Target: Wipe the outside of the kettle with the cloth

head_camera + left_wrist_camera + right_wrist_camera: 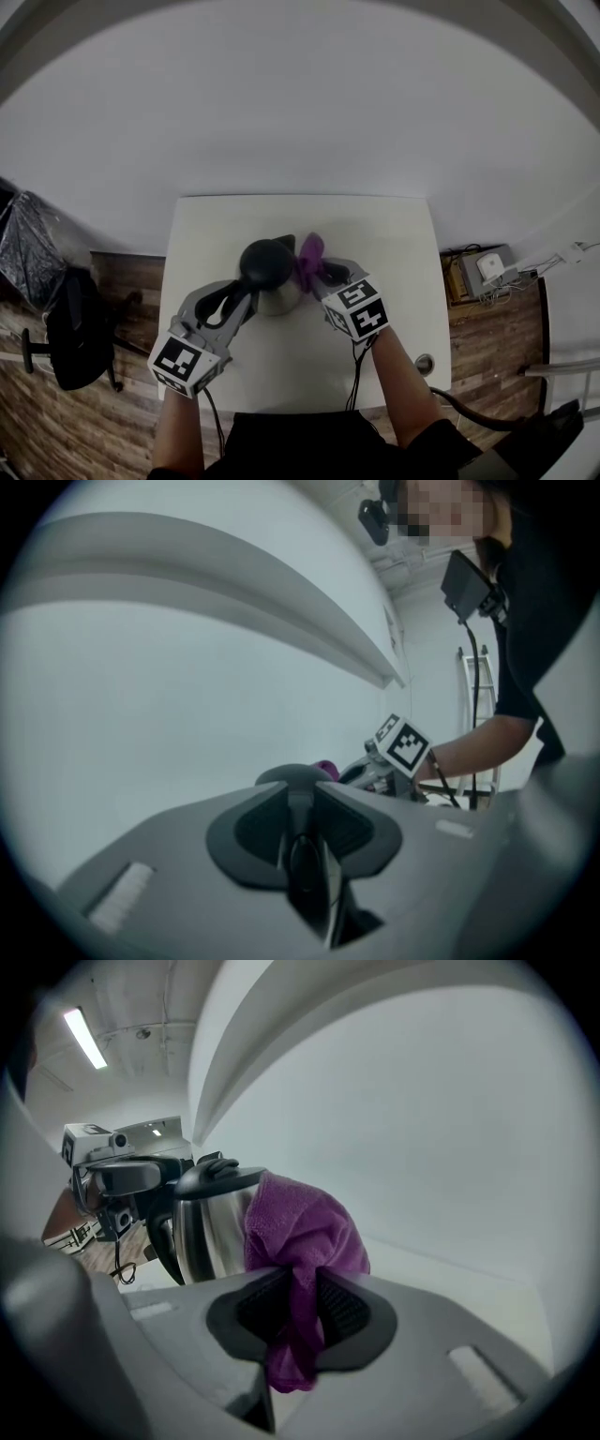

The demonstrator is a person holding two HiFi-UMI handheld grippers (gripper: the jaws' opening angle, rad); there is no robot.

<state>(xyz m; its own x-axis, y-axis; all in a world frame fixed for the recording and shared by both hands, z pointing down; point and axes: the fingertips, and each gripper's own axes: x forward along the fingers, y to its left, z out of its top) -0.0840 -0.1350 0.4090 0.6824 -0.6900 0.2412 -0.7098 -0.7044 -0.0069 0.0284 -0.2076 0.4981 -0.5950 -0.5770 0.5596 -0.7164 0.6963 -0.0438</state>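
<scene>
A steel kettle [278, 298] with a black lid [267, 262] stands upright in the middle of the white table [394, 234]. My left gripper [246, 296] is shut on the kettle's black handle [304, 853], which fills the gap between its jaws in the left gripper view. My right gripper [317, 275] is shut on a purple cloth [309, 255]. In the right gripper view the cloth [305, 1227] bunches out of the jaws and lies against the kettle's upper side [211, 1232], just under the lid. The cloth's tail hangs below the jaws.
The table's back edge meets a plain white wall. A black chair [75, 328] stands on the wooden floor to the left. To the right of the table a box with devices and cables [483, 272] sits on the floor. A small round fitting [425, 363] lies near the table's right front edge.
</scene>
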